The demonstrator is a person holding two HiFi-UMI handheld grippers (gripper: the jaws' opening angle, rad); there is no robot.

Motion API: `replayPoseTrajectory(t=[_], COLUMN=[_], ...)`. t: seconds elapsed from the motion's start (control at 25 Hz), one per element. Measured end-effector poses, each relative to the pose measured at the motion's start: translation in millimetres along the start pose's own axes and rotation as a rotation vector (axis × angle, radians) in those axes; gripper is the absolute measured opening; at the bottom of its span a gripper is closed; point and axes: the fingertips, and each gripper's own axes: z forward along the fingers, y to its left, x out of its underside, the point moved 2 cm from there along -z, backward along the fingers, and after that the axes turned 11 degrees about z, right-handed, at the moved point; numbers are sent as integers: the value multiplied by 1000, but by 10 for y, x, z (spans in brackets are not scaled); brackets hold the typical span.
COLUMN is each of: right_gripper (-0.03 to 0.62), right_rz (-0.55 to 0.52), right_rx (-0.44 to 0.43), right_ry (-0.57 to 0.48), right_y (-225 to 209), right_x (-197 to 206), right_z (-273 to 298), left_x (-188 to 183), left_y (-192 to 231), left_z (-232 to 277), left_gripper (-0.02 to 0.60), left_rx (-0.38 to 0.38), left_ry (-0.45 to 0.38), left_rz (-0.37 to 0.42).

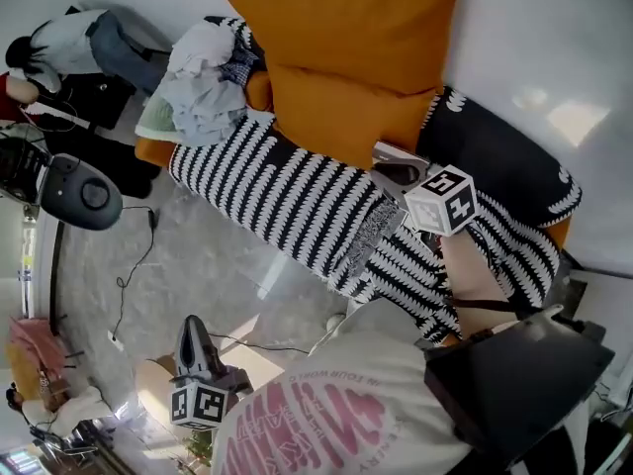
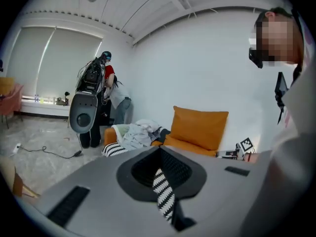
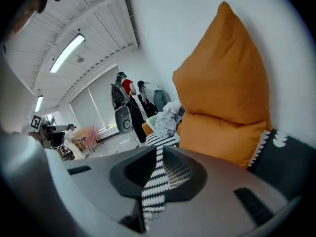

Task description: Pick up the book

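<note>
Jaws pressed together on the right gripper [image 1: 398, 174], nothing clamped, only a sliver of striped throw [image 1: 287, 201] showing through the slit. Same on the left gripper [image 1: 193, 336]: closed, empty, low over the floor [image 1: 198, 255] and well apart from the action. Looks like the approach step. What seems to be the book [image 1: 389, 150] lying flat just ahead of the right jaws' tips, at the foot of the orange cushion [image 1: 346, 107]. Next up, by the look of it: part those jaws, line up with the book's edge, then close. Cushion tight behind the book, soft throw just beneath the jaws, easy to pinch by mistake. Heap of clothes [image 1: 203, 82] far beyond the tips, no bother.
</note>
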Motion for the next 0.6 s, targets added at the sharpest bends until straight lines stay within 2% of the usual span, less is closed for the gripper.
replayPoseTrajectory(t=[0.12, 0.28, 0.36, 0.48, 0.6], right_gripper=[145, 276, 346, 357, 359], right_rz=[-19, -82, -99, -122, -167], right_rx=[36, 137, 190, 272, 308], right_ry=[56, 132, 208, 372, 501], right_y=[-240, -723, -989, -1348, -1552], right_x=[22, 115, 207, 459, 663], right_z=[46, 16, 43, 132, 215], left_x=[-29, -17, -22, -27, -1], left_y=[88, 36, 12, -10, -35], left_z=[-10, -31, -38, -54, -53], left_gripper=[6, 6, 6, 6, 6], left_rx=[-27, -40, -43, -41, -43], left_ry=[13, 13, 17, 31, 46], left_rz=[9, 33, 36, 45, 72])
